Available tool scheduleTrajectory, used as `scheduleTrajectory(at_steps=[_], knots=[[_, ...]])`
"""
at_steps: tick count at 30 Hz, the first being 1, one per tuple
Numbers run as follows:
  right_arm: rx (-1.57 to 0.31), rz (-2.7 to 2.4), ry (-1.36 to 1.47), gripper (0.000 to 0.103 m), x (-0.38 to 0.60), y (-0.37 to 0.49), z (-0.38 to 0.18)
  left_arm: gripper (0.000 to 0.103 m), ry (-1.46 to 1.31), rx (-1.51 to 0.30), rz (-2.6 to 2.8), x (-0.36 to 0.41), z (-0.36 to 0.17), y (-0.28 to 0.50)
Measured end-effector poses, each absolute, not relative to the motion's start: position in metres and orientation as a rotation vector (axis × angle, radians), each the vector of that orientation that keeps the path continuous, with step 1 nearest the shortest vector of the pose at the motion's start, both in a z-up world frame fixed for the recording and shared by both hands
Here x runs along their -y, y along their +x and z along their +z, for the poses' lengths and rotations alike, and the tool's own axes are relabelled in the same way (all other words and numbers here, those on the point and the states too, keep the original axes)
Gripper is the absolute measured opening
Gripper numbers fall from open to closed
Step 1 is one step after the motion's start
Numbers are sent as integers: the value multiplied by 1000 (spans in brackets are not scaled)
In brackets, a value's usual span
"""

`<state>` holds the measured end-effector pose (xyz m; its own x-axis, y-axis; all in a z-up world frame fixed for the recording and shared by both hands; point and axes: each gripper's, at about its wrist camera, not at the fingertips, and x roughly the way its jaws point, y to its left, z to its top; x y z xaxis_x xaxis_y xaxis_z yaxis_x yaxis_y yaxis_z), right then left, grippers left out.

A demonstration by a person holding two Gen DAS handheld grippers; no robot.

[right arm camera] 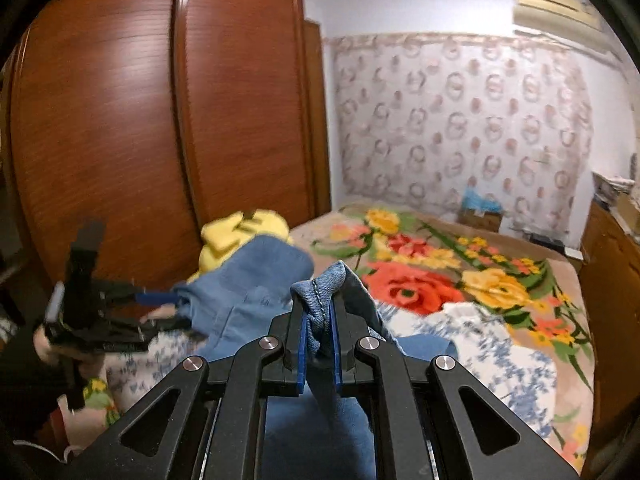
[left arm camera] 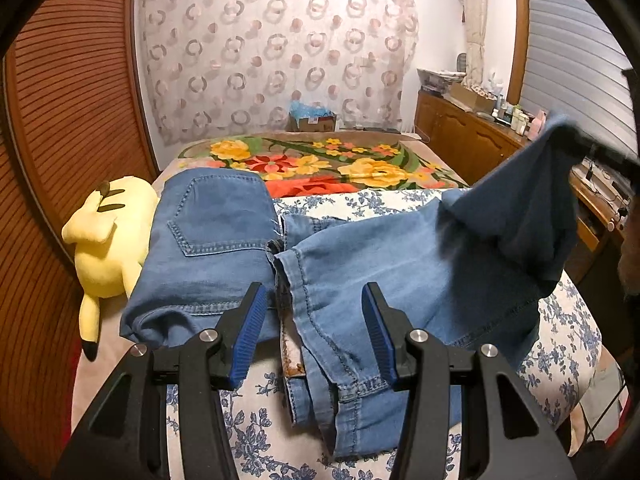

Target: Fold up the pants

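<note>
Denim, soft, limp: light-blue jeans (left arm camera: 400,272) sprawl mid-frame over floral bedsheet (left arm camera: 256,432). Right gripper (right arm camera: 320,344) pinches raised hem; left gripper (left arm camera: 314,332) hovers, fingers apart, empty. Best hold: stitched seams.

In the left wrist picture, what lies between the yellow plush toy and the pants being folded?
A folded pair of jeans, back pocket up, lies between the yellow plush toy and the pants, on the bed. The left wrist view shows it.

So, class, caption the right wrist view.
Right gripper shut on blue denim pants, lifted above the floral bedspread.
</note>
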<state>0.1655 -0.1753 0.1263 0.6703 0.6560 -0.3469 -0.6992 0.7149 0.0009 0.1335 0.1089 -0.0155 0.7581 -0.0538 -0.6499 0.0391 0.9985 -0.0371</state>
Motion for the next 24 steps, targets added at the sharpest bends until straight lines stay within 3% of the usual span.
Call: scheduleTrajectory(at_steps=[4,10,12,14,24], knots=[[-437,792,-137,9,177,182,106,51,-24,-723,-50,-109,-19,136],[-532,799,-145,22,173,192,96,51,-25,-742,-54,-102,-27,144],[-540,795,-160,38,163,189,97,51,-26,-746,-60,-100,-28,147],[-539,782,-157,43,165,190,104,51,-25,-749,-67,-95,-30,150],[-510,720,-84,44,197,169,114,51,-10,-744,-129,-69,-28,160]])
